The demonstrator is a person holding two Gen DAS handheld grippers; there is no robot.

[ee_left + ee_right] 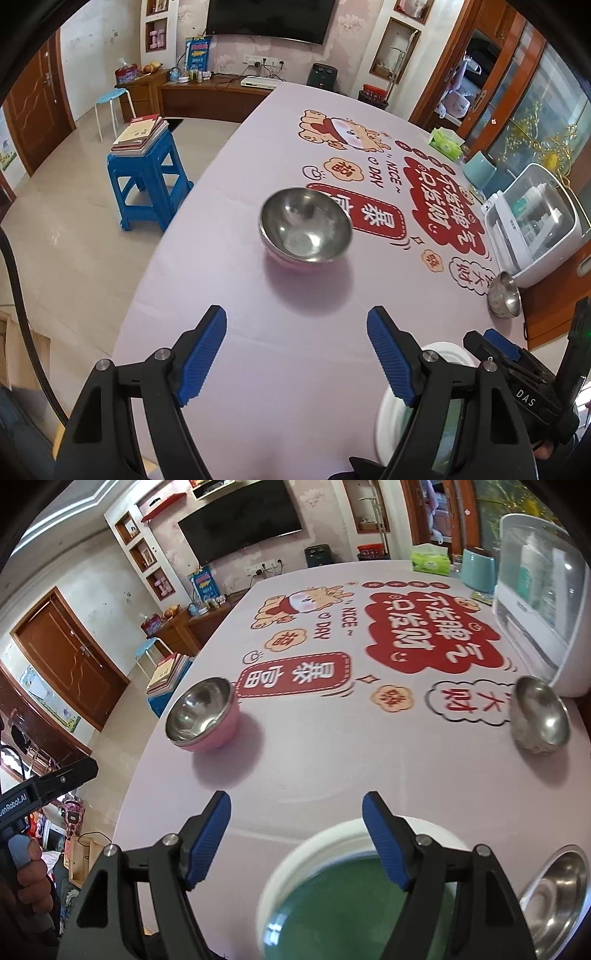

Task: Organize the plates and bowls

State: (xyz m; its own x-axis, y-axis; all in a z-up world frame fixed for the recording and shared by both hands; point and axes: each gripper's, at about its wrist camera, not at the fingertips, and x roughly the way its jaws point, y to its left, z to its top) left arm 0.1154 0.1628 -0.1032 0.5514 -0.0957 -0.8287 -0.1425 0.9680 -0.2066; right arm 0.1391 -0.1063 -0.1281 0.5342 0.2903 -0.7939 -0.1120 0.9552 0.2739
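A pink bowl with a steel inside (pixel 306 226) (pixel 201 714) sits on the table, ahead of my left gripper (pixel 295 354), whose jaws stand open over bare cloth. A small steel bowl (pixel 504 294) (pixel 540 715) rests at the right, by a white box. My right gripper (pixel 296 834) is open too, hanging above a white plate with a green centre (pixel 332 893) (pixel 391 413) without touching it. Another steel dish (pixel 554 890) lies at the lower right. The right gripper's body (pixel 517 373) shows at the left wrist view's lower right.
The table (pixel 258 332) wears a pale pink cloth with red prints. A white lidded box (pixel 532 225) (pixel 535 602), a teal cup (pixel 478 570) and a green tissue pack (pixel 430 562) stand along its right side. A blue stool with books (pixel 147 177) stands left on the floor.
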